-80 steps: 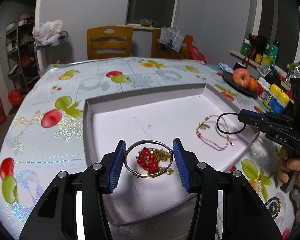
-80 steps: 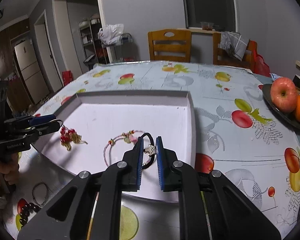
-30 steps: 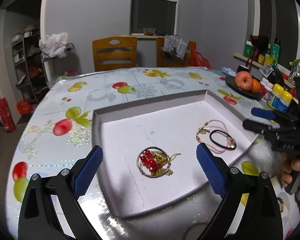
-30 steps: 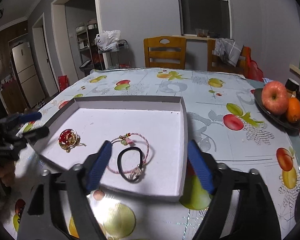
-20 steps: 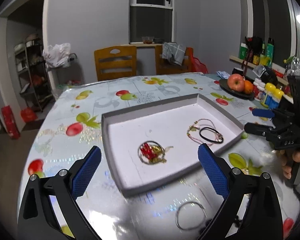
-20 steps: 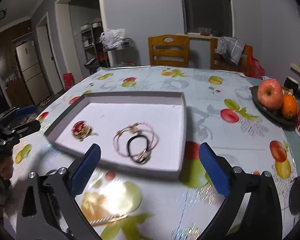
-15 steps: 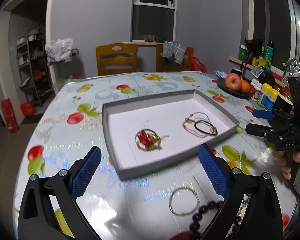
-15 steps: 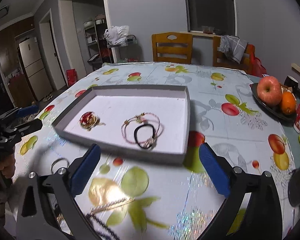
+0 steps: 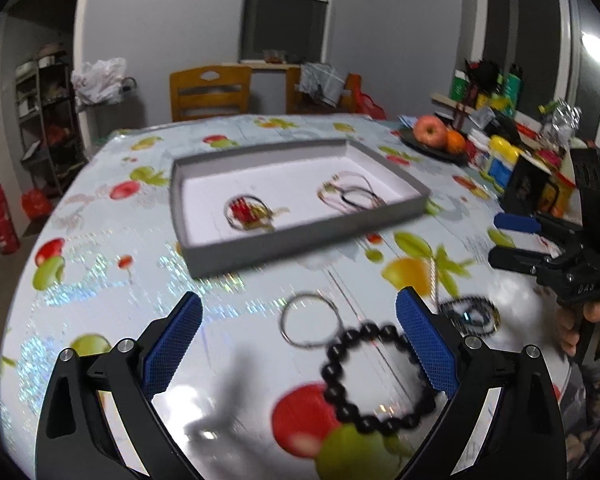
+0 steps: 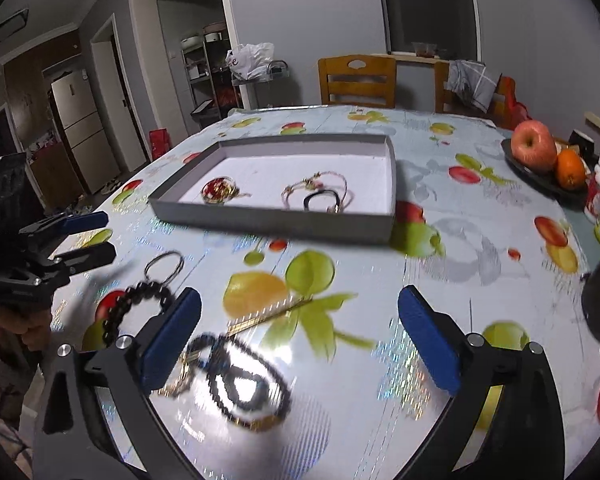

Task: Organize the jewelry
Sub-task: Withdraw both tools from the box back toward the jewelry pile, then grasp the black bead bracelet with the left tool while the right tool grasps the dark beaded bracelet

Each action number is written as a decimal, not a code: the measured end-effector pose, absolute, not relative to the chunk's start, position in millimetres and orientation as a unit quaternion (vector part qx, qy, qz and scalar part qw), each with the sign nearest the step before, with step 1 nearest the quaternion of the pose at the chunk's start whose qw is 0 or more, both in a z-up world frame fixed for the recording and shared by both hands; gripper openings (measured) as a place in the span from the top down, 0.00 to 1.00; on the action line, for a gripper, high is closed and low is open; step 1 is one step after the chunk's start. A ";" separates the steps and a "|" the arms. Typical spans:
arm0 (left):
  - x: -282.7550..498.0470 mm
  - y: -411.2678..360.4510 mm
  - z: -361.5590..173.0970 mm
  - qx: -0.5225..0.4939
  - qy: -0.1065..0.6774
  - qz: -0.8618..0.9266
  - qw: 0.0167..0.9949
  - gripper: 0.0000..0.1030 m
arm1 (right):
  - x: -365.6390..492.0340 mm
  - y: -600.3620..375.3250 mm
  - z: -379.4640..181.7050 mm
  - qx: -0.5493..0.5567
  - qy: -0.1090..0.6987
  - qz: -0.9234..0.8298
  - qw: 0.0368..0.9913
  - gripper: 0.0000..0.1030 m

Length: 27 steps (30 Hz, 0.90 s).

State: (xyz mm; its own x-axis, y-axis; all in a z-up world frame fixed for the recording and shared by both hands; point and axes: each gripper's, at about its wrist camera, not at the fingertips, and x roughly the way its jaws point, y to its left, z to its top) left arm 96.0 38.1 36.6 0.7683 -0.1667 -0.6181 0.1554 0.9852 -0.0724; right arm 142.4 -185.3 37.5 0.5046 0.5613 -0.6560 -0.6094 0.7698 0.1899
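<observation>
A grey tray (image 9: 300,248) (image 10: 268,220) on the fruit-print table holds a silver ring with red beads (image 9: 246,210) (image 10: 219,190), a pink cord bracelet (image 10: 324,184) and a black hair tie (image 9: 356,200) (image 10: 322,200). On the table nearer me lie a plain silver ring (image 9: 310,324) (image 10: 164,266), a black bead bracelet (image 9: 376,376) (image 10: 132,308), a thin gold chain (image 10: 268,314) and a dark beaded loop (image 9: 468,316) (image 10: 240,384). My left gripper (image 9: 298,344) stands open above the silver ring and bead bracelet. My right gripper (image 10: 300,336) stands open above the beaded loop, holding nothing.
A dark plate with an apple (image 10: 534,146) and an orange (image 10: 570,168) sits at the table's right side beside bottles (image 9: 500,160). Wooden chairs (image 10: 358,80) stand at the far edge. A hand (image 9: 580,328) grips the right tool.
Both grippers let go of their pieces inside the tray, opened wide and pulled back toward me. The loose jewelry on the near table has come into view.
</observation>
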 end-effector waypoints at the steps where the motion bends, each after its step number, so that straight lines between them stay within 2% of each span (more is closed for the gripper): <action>1: 94.2 35.6 34.9 -0.005 0.332 -0.089 0.939 0.06 | 140.4 -186.3 36.6 -0.033 0.366 0.338 0.866 0.06; 17: 90.1 4.6 13.1 0.031 0.385 -0.115 0.915 0.09 | 124.7 -193.0 22.2 -0.038 0.388 0.346 0.853 0.06; 18: 90.8 5.9 12.2 0.030 0.389 -0.113 0.914 0.12 | 123.6 -192.5 21.8 -0.041 0.389 0.347 0.852 0.06; 20: 94.4 8.9 7.4 0.029 0.405 -0.110 0.907 0.29 | 120.4 -188.9 20.5 -0.052 0.393 0.355 0.847 0.06; 21: 96.1 10.6 5.1 0.026 0.413 -0.110 0.904 0.47 | 118.8 -186.8 19.4 -0.058 0.397 0.361 0.842 0.06; 22: 97.1 13.3 2.7 0.023 0.417 -0.109 0.902 0.55 | 116.1 -183.6 18.0 -0.067 0.401 0.369 0.836 0.06; 24: 95.3 15.9 3.9 0.021 0.416 -0.114 0.902 0.59 | 109.9 -178.0 15.5 -0.085 0.401 0.378 0.830 0.09; 27: 94.1 20.9 3.4 0.018 0.414 -0.113 0.903 0.71 | 106.9 -174.9 13.0 -0.092 0.404 0.380 0.827 0.18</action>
State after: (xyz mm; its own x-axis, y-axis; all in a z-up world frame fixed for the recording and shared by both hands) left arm 94.1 20.9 3.4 0.6314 -0.1893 -0.7520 0.2197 0.9737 -0.0607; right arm 106.9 -174.9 13.0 0.3842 0.5549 -0.7379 -0.7029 0.6940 0.1559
